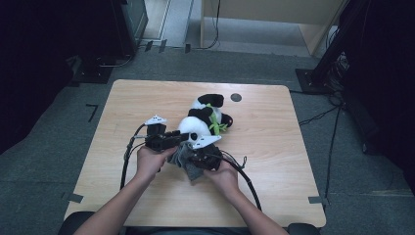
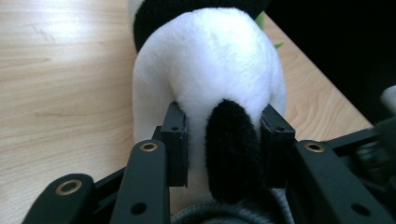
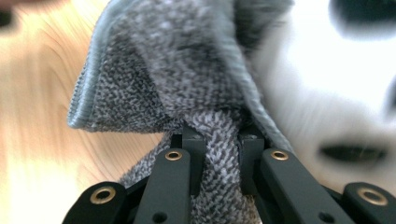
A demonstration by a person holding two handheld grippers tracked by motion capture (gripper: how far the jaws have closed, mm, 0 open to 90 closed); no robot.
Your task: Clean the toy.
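Note:
A black-and-white panda plush (image 1: 198,120) lies in the middle of the wooden table (image 1: 279,147), with a green leaf (image 1: 216,125) on its front. My left gripper (image 1: 179,137) comes in from the left and is shut on the panda (image 2: 210,60). Its pads (image 2: 175,135) press into the white fur on either side of a black ear (image 2: 231,144). My right gripper (image 1: 194,156) is at the panda's near side, shut on a bunched grey cloth (image 1: 186,164). In the right gripper view the cloth (image 3: 163,74) rises from between the jaws of that gripper (image 3: 222,140), against the blurred panda (image 3: 322,93).
A dark round spot (image 1: 236,97) marks the table behind the panda. Cables (image 1: 244,176) trail from both grippers toward the front edge. Black stands and cables (image 1: 323,73) sit on the floor to the right, and dark equipment (image 1: 127,24) at the back left.

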